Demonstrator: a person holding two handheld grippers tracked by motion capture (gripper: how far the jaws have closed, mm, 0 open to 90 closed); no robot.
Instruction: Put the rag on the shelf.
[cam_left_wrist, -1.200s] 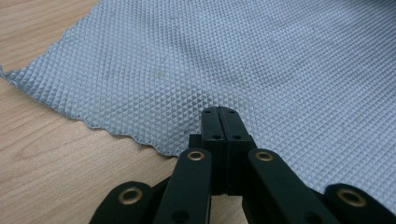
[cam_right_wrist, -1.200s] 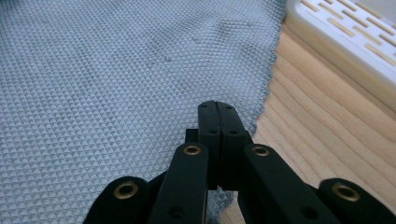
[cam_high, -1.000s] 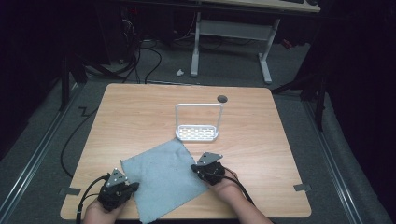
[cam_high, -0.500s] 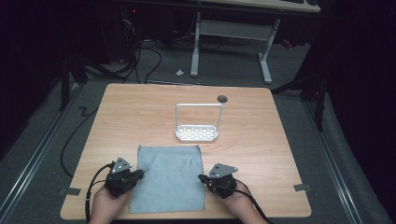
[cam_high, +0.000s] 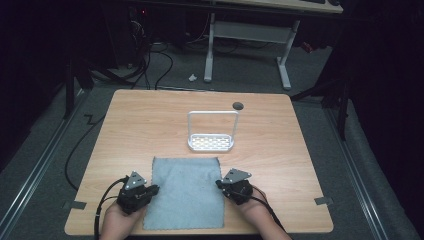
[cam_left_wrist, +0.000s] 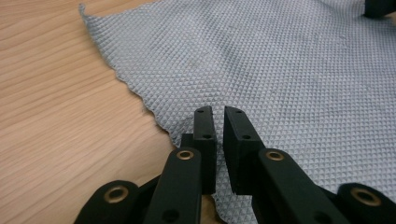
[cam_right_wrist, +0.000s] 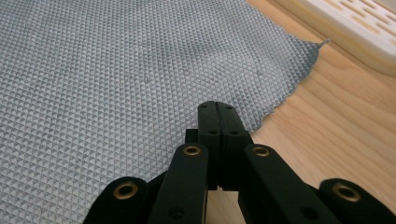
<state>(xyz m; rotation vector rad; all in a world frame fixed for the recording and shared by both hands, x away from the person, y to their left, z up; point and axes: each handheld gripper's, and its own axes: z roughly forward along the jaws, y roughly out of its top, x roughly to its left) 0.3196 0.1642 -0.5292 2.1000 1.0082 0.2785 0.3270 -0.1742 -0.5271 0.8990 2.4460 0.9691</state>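
Grey cloth (cam_high: 184, 192) lies flat on the wooden table (cam_high: 150, 125), near the person's edge, squared up with it; far edge of the cloth sits just short of the white rack (cam_high: 211, 132), apart from it, not touching.

Left gripper (cam_high: 151, 190) at the cloth's left edge, about midway along it; in the left gripper view its jaws stand slightly parted, a narrow slit between the pads, tips over the cloth's (cam_left_wrist: 261, 70) scalloped edge; cannot tell if any fabric sits in the slit; cloth under the tips looks flat.

Right gripper (cam_high: 220, 184) at the cloth's right edge, slightly farther up the table than the left one; in the right gripper view jaws are pressed together, no gap visible, tips right over the cloth (cam_right_wrist: 116, 79) border; whether a fold of fabric is pinched between them is hidden by the jaws themselves.

Cloth sits between the two grippers, one on each side edge; hands behind them at the table's near edge; the far right corner of the cloth (cam_right_wrist: 313, 49) lies close beside the rack's base (cam_right_wrist: 355, 28); small dark round spot (cam_high: 238, 105) on the table beyond the rack.
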